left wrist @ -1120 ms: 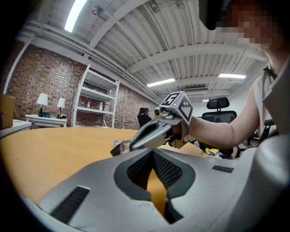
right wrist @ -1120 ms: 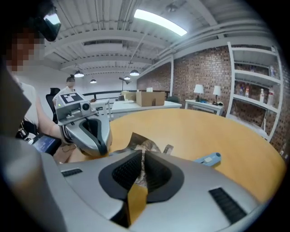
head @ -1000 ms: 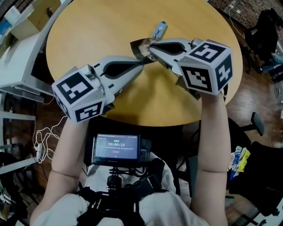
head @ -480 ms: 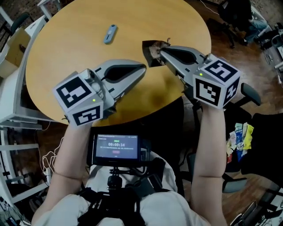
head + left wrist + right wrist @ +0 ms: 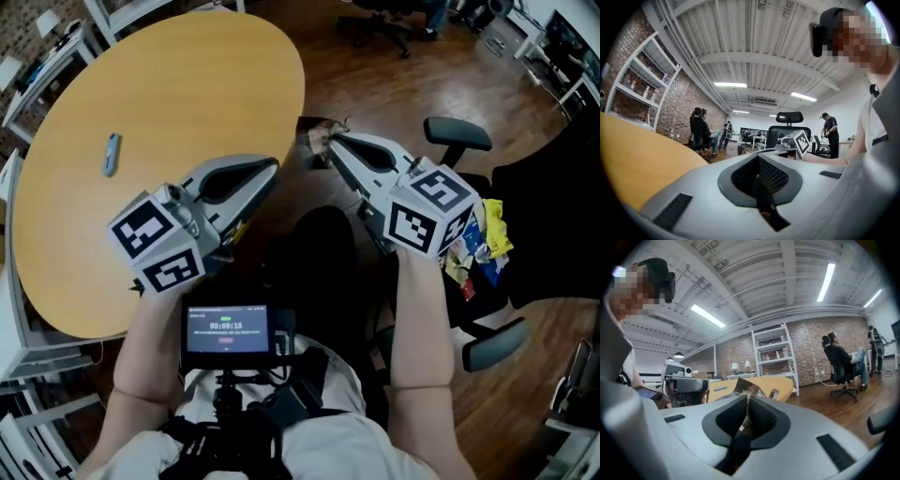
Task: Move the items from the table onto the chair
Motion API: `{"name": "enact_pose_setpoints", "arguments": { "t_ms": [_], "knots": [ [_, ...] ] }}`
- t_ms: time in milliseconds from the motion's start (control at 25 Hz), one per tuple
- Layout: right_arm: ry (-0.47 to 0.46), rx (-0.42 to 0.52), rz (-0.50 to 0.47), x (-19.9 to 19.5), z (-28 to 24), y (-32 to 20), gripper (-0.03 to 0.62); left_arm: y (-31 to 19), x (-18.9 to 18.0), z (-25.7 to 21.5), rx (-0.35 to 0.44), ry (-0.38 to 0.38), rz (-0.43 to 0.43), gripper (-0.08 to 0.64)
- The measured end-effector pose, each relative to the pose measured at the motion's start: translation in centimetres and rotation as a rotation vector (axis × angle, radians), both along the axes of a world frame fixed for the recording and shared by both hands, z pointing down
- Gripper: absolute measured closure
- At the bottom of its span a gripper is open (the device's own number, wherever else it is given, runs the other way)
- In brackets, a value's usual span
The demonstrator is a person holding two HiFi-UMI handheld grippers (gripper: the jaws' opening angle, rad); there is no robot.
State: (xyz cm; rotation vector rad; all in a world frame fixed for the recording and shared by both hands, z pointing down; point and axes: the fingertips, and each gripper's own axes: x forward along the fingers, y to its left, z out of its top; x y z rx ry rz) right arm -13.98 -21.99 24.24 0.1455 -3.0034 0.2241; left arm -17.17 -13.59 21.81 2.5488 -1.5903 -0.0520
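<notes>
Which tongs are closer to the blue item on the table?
Left. The left tongs are near the table edge, right of the blue item. The right tongs, gripping a crumpled wrapper, are off the table, farther right.

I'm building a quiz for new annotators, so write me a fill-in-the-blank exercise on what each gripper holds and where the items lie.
1. The crumpled wrapper is clamped in the ____.
2. The small blue item lies on the round ____.
3. The left gripper, with its jaws together, holds ____.
4. The colourful packets lie on the black ____.
Missing words: right gripper; table; nothing; chair.
</notes>
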Motion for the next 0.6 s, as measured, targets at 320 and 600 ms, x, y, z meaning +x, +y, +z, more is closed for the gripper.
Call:
{"name": "enact_pose_setpoints", "arguments": {
  "t_ms": [320,600],
  "knots": [
    [-0.021,-0.043,0.279,13.0,4.3,-6.1,0.571,-6.1,11.8,1.0,0.054,-0.037,0.290,0.551],
    [-0.014,-0.137,0.489,22.9,10.1,-9.0,0.571,-9.9,18.8,5.3,0.027,0.009,0.449,0.551]
  ]
}}
